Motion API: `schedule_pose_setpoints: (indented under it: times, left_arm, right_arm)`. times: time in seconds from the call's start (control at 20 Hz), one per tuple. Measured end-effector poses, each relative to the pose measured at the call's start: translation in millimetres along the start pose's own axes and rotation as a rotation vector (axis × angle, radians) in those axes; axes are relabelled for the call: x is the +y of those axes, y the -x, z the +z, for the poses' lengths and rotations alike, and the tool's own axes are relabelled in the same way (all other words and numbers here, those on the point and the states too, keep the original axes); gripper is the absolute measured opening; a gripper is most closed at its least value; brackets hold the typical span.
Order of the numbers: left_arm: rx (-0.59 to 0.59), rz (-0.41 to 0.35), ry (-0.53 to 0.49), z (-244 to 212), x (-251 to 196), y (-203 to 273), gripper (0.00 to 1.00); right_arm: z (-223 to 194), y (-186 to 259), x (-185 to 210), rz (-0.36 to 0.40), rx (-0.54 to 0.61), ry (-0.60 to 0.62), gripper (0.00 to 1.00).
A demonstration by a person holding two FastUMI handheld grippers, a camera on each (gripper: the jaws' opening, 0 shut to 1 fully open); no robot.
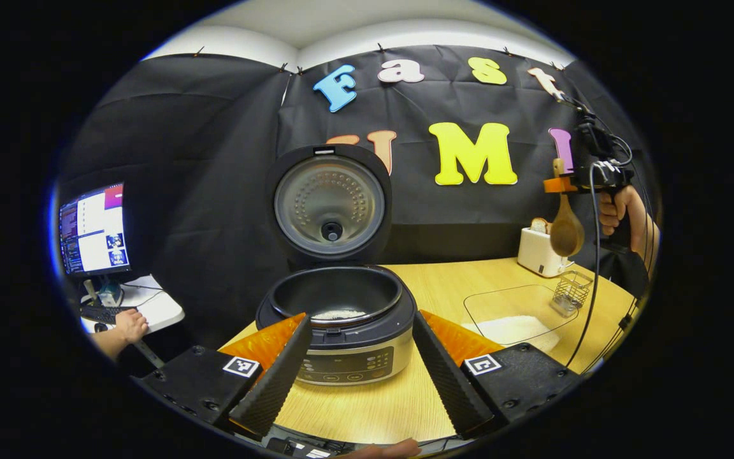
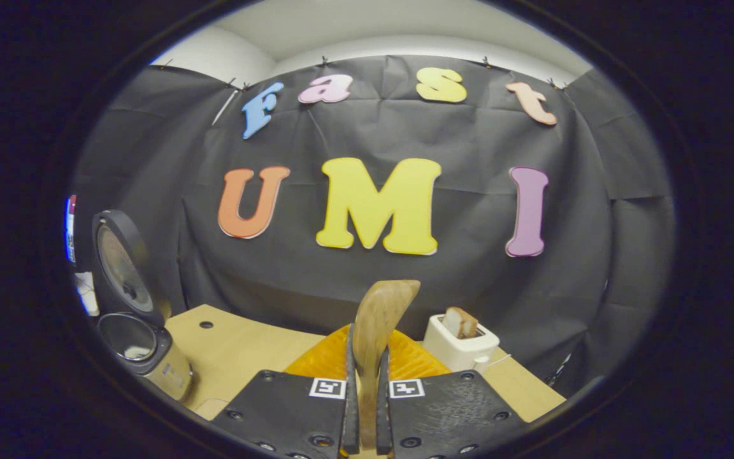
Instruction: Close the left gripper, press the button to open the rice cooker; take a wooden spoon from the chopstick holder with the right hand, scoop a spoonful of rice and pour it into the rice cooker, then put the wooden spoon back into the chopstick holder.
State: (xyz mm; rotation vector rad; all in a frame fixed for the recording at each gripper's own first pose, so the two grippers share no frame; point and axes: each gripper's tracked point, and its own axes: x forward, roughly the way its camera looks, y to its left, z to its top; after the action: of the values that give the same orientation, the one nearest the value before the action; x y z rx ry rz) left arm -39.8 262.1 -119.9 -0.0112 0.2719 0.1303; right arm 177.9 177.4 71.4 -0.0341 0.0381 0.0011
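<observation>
The rice cooker (image 1: 341, 331) stands right in front of my left gripper (image 1: 364, 382), its lid (image 1: 329, 204) up and some white rice in the pot. The left gripper's jaws are open on either side of the cooker's front, holding nothing. At the far right a hand holds my right gripper (image 1: 587, 175) in the air, with the wooden spoon (image 1: 566, 231) hanging bowl down above the wire chopstick holder (image 1: 572, 290). In the right gripper view my right gripper (image 2: 367, 360) is shut on the wooden spoon (image 2: 381, 309). The rice cooker (image 2: 134, 331) sits far left there.
A clear tray with a heap of rice (image 1: 512, 326) lies on the wooden table (image 1: 443, 280), right of the cooker. A white toaster (image 1: 538, 252) with bread stands behind the chopstick holder. A monitor (image 1: 93, 229) and a person's hand (image 1: 130, 325) are at the far left.
</observation>
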Motion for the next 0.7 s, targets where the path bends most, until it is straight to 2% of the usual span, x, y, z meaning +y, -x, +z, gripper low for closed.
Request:
schedule_pose_setpoints:
  times: [0.3,0.4,0.45,0.5,0.6,0.7]
  left_arm:
    - [0.004,-0.039,-0.039,-2,-26,-4,0.99]
    - [0.003,-0.062,-0.03,-1,-33,-2,0.99]
    - [0.003,-0.063,-0.025,-1,-34,-2,0.94]
    - [0.002,-0.064,-0.022,0,-34,-2,0.98]
    - [-0.001,-0.066,-0.025,1,-36,-2,0.99]
    - [0.003,-0.067,-0.031,0,-37,-3,0.99]
  right_arm:
    - [-52,-15,-72,-0.113,0.063,-0.046,0.1]
    - [-68,-19,-81,-0.117,0.093,-0.064,0.1]
    - [-77,-21,-84,-0.117,0.112,-0.066,0.11]
    - [-82,-22,-86,-0.114,0.123,-0.073,0.11]
    - [-90,-26,-87,-0.099,0.13,-0.082,0.16]
    - [-97,-23,-84,-0.074,0.158,-0.103,0.32]
